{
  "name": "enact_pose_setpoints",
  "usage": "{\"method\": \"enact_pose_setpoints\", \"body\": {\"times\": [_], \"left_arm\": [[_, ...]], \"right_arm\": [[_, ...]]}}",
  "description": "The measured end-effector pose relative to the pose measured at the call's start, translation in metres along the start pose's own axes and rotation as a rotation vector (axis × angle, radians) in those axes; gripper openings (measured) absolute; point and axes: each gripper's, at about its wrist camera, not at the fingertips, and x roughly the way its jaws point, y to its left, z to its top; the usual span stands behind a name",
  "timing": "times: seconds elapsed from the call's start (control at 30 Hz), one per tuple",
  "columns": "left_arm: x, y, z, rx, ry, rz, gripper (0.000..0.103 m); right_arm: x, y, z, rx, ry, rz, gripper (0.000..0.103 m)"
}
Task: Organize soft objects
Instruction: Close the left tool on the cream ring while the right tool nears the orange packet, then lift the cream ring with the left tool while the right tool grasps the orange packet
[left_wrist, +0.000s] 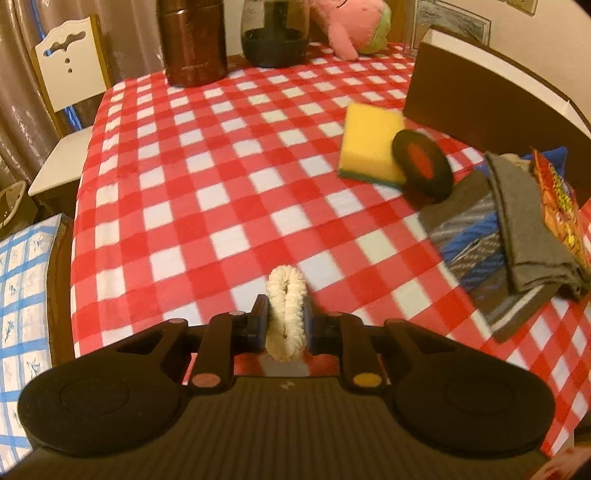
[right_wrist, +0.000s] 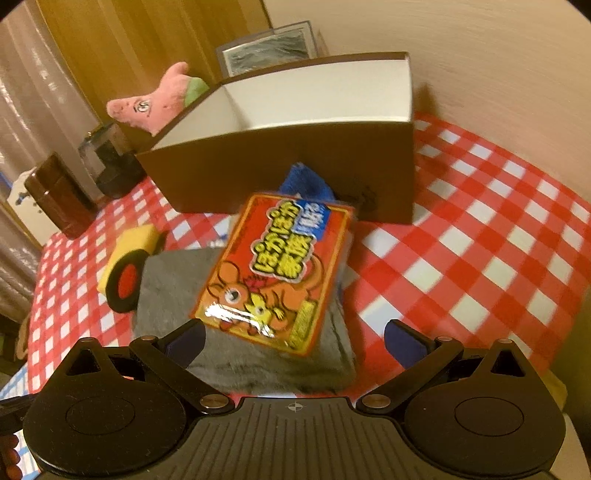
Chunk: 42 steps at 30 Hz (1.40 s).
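Already the left gripper is pinched narrow on a cream fluffy scrunchie, which stands on edge between the pads with its long axis running straight ahead, above the red-and-white checked tablecloth. From there the brown open box lies ahead and to the right, past a yellow sponge with a black-and-red disc leaning on it; carrying the scrunchie in would probably mean a swing to the right and over the near wall. The right gripper is spread wide and holds nothing, its pads on either side of a grey folded cloth topped by an orange snack packet, with the box just beyond, so the right hand is the nearer one. Only the right view shows the box's white, seemingly bare interior; only the left shows the scrunchie. A pink plush toy sits furthest back.
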Motion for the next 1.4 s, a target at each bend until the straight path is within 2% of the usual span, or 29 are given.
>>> {"method": "enact_pose_setpoints", "body": {"times": [0.23,0.53,0.63,0.73,1.0,1.17,1.33,1.4], "left_arm": [[-0.004,-0.021,0.022,-0.001,-0.019,-0.002,0.018],[0.000,-0.043,0.034,0.009,-0.004,-0.004,0.018],[0.002,-0.049,0.035,0.012,0.003,-0.002,0.018],[0.001,-0.054,0.036,0.009,0.004,0.000,0.018],[-0.003,-0.062,0.039,0.017,-0.003,-0.015,0.018],[-0.011,-0.059,0.039,0.014,-0.025,-0.035,0.018],[-0.016,-0.053,0.036,0.023,-0.027,-0.048,0.018],[-0.018,-0.049,0.036,0.031,-0.030,-0.053,0.018]], "right_arm": [[0.025,-0.009,0.015,0.007,-0.030,0.062,0.103],[0.061,-0.042,0.023,0.129,-0.006,0.144,0.103],[0.070,-0.047,0.025,0.158,0.002,0.187,0.093],[0.073,-0.051,0.028,0.170,0.016,0.235,0.078],[0.039,-0.062,0.032,0.198,-0.075,0.291,0.050],[0.021,-0.057,0.034,0.217,-0.135,0.373,0.047],[0.037,-0.049,0.026,0.236,-0.064,0.370,0.047],[0.050,-0.049,0.017,0.276,-0.013,0.348,0.042]]}}
